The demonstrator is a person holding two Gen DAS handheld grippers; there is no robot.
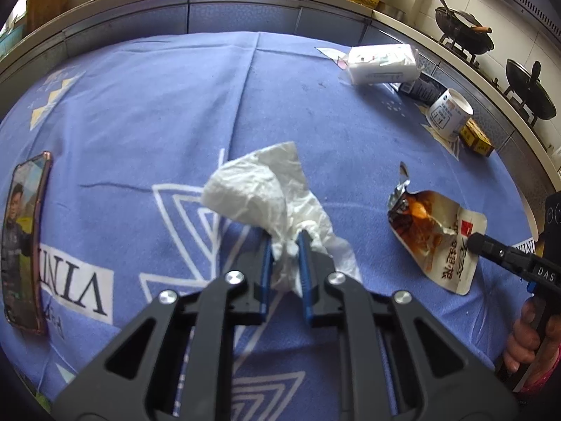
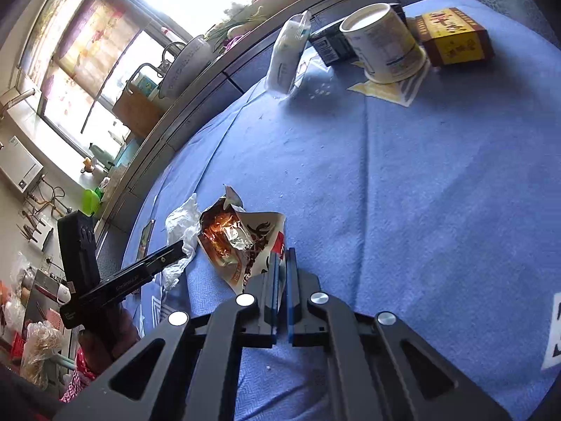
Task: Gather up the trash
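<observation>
Blue cotton cloth (image 1: 175,105) printed with white triangles covers the table, and two pieces of rubbish lie on it near each other. The left gripper (image 1: 284,245), black-framed with blue pads, is clamped on a crumpled white tissue (image 1: 259,196): the paper is bunched between both pads and its loose bulk billows up and ahead of the fingertips. To its right in the left wrist view lies a torn-open foil snack wrapper (image 1: 438,231), orange and white with red print, its silvery inside showing at the ripped end. The right gripper (image 2: 283,256) is closed on the near, sealed edge of that wrapper; from its own camera the blue pads stand almost together with the thin packet edge pinched between them, the rest of the packet lying flat on the cloth. A hand (image 1: 526,336) grips the right tool's handle at the frame's edge.

Farther back on the cloth stand a white paper cup (image 2: 385,45) turned rim-down, a yellow and brown cardboard box (image 2: 452,35) just beside it, a small dark carton (image 2: 329,45) and a white wrapped tissue pack (image 1: 382,63). A phone in a pink case (image 1: 24,242) lies at the cloth's left edge, well apart from the rubbish. Two black woks (image 1: 463,31) sit on a stove behind the table.
</observation>
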